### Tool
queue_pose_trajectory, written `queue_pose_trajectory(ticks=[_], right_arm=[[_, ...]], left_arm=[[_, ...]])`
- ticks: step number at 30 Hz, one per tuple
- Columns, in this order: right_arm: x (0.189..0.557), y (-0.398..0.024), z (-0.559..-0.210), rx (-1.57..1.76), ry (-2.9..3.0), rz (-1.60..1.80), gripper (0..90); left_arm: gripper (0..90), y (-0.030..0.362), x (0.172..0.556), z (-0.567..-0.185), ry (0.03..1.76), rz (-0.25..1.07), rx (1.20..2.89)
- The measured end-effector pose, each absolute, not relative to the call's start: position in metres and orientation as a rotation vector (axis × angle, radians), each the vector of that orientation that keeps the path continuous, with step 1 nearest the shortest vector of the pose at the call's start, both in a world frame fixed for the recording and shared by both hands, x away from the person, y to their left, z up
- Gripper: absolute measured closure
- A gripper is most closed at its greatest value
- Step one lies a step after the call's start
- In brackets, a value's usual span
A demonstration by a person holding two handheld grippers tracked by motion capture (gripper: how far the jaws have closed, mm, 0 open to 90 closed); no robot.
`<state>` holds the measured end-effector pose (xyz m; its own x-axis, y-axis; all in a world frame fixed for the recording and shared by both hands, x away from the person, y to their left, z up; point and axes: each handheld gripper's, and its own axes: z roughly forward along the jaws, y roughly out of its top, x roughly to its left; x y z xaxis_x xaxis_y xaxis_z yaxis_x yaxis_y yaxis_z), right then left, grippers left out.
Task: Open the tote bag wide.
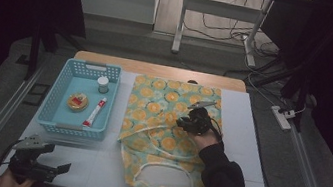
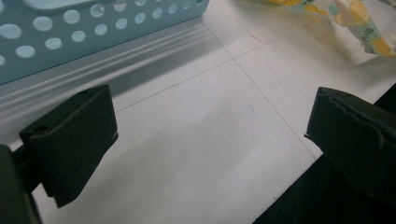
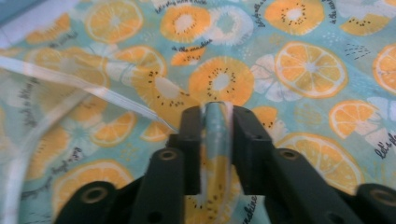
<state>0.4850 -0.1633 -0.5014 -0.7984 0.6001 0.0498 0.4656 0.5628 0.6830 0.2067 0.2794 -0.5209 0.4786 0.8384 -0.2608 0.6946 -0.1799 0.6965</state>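
Left tongs (image 1: 63, 167) hover at seven o'clock over the white bench (image 1: 102, 164), jaws wide apart and holding nothing. Right tongs (image 3: 218, 122) sit on the fruit-print cloth (image 1: 152, 106) at bench centre, pinching a raised fold of it, three o'clock of the blue basket (image 1: 55, 93).

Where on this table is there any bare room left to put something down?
Bare white tabletop lies in front of the blue basket, left of the fruit-print cloth; a narrower strip runs along the cloth's right. The middle is crowded by cloth and the right tongs.
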Motion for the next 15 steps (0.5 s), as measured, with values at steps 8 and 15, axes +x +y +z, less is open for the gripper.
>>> queue_pose_trajectory(ticks=[8, 15], right_arm=[[0.483, -0.17, -0.493, 0.927, 2.558, 1.076, 48.3], [0.471, -0.172, -0.479, 0.94, 2.534, 1.117, 25.0]], left_arm=[[2.0, 0.279, 0.207, -0.521, 1.276, 0.23, 1.935], [2.1, 0.279, 0.207, -0.521, 1.275, 0.231, 1.934]])
